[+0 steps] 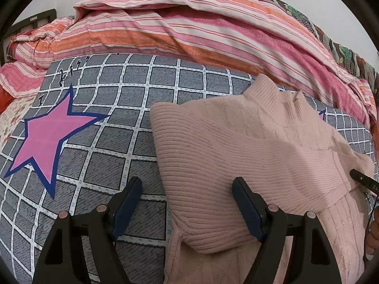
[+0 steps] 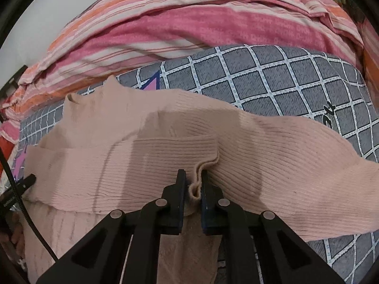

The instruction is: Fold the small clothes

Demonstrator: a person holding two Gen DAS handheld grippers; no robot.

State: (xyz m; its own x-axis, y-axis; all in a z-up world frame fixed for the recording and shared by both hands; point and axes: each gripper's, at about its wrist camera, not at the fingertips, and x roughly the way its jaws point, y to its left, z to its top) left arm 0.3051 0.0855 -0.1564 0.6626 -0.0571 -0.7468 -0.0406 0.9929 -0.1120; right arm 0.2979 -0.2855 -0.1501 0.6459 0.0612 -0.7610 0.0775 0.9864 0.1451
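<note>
A pale pink ribbed sweater (image 1: 248, 156) lies on the grey checked bedsheet (image 1: 132, 90), its collar pointing to the far side. Its left sleeve is folded across the body. My left gripper (image 1: 187, 187) is open and empty, hovering over the sweater's left edge. In the right wrist view the same sweater (image 2: 165, 146) fills the middle. My right gripper (image 2: 193, 184) is shut on the cuff of the right sleeve (image 2: 296, 165), holding it over the sweater's body. The tip of the right gripper shows at the right edge of the left wrist view (image 1: 362, 179).
A pink and orange striped duvet (image 1: 189, 28) is bunched along the far side of the bed; it also shows in the right wrist view (image 2: 189, 28). A pink star print (image 1: 47, 137) marks the sheet to the left. A dark headboard (image 1: 35, 19) stands at far left.
</note>
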